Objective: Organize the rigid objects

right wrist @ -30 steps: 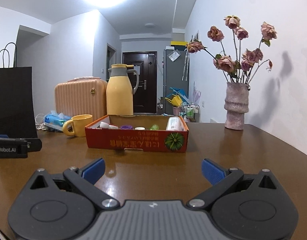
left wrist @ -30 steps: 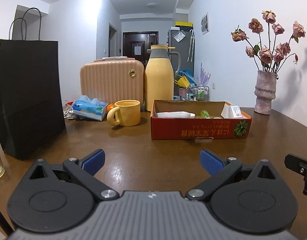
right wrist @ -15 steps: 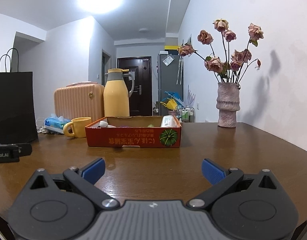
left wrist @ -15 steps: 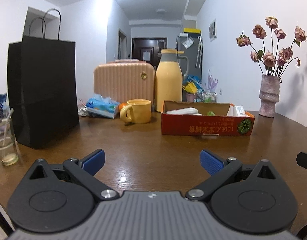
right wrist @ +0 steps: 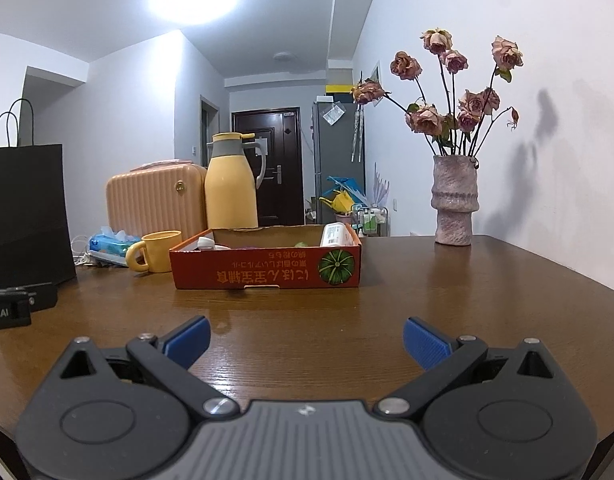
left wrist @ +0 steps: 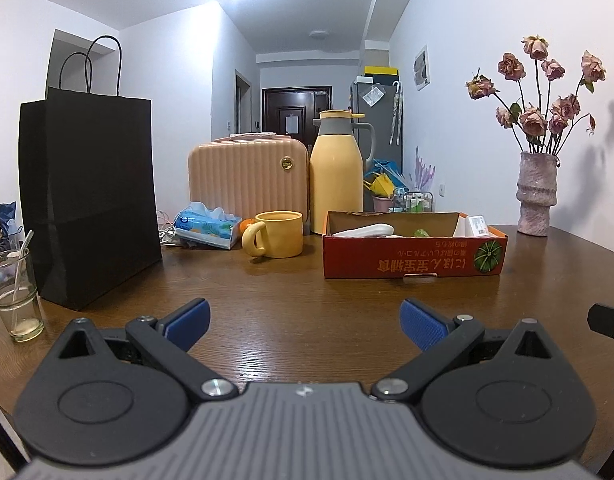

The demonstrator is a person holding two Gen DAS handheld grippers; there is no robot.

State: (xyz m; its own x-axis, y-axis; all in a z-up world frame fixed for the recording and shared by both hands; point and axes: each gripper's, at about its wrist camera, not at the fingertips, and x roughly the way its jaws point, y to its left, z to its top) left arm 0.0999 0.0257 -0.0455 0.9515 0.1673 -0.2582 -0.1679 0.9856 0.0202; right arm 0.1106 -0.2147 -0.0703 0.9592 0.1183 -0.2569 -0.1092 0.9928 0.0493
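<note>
A shallow red cardboard box [left wrist: 415, 256] [right wrist: 267, 268] stands mid-table and holds small items: a white bottle [left wrist: 363, 230], a green piece [left wrist: 419, 233] and a white carton [right wrist: 334, 235]. A yellow mug [left wrist: 274, 234] [right wrist: 157, 251] sits to its left. Behind the mug stand a yellow thermos jug [left wrist: 335, 174] [right wrist: 231, 184] and a peach ribbed case [left wrist: 247, 178] [right wrist: 155, 196]. My left gripper [left wrist: 305, 322] is open and empty above the near table. My right gripper [right wrist: 307, 338] is also open and empty, well short of the box.
A tall black paper bag [left wrist: 89, 196] stands at the left, with a glass holding a spoon [left wrist: 13, 294] beside it. A tissue pack [left wrist: 207, 226] and an orange [left wrist: 247, 223] lie by the mug. A vase of dried roses [right wrist: 454, 200] stands far right on the brown table [left wrist: 307, 300].
Both grippers have drawn back from the box, which looks smaller now. The left view has widened leftward to take in the glass. Both stay open.
</note>
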